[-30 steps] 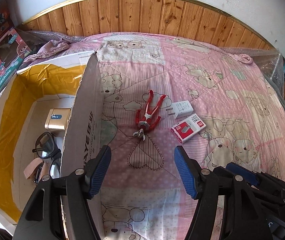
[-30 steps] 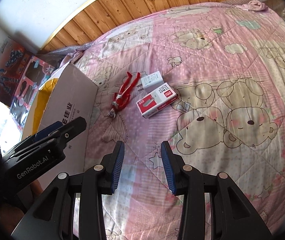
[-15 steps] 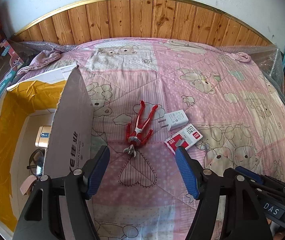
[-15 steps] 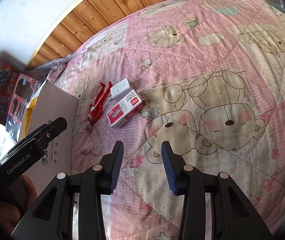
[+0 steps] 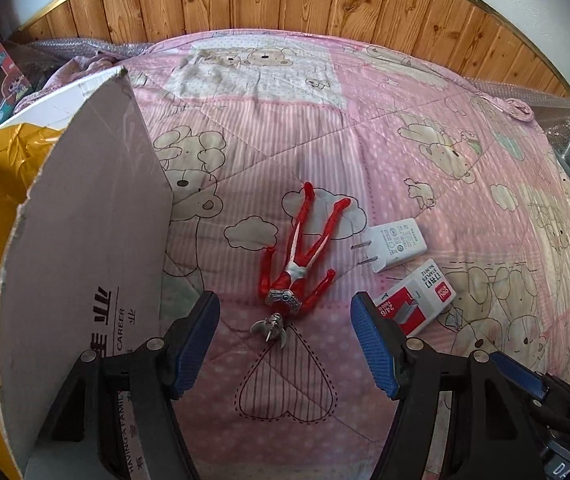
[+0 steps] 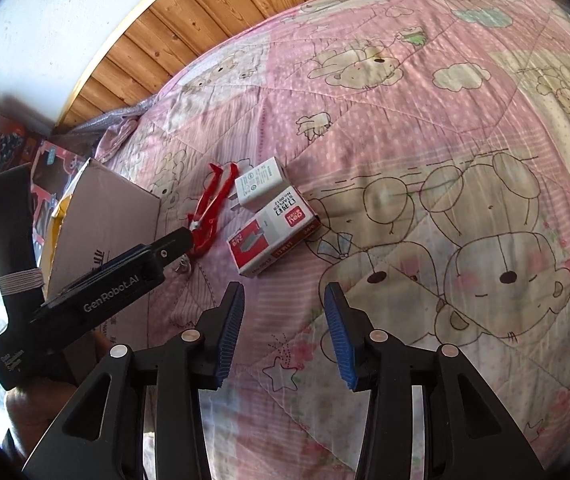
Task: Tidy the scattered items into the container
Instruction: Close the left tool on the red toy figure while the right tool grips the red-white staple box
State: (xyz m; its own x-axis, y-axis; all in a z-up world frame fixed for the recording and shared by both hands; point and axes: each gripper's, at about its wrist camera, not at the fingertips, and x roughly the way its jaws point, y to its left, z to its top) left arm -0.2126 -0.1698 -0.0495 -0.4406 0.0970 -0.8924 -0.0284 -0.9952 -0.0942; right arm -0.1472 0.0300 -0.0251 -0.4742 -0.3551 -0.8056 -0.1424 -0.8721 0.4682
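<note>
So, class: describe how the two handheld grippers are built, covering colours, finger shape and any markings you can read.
Both are black plastic frames with silver pivot screws and ribbed blue pads on two tapering fingers. The left gripper shows white "GenRobot.AI" lettering on its body, seen from the right wrist camera. The right gripper shows no readable marking.

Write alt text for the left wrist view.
An open left gripper hovers over a red and silver action figure lying on a pink teddy-bear quilt. A white charger and staples box lie right; a cardboard box stands left.
</note>
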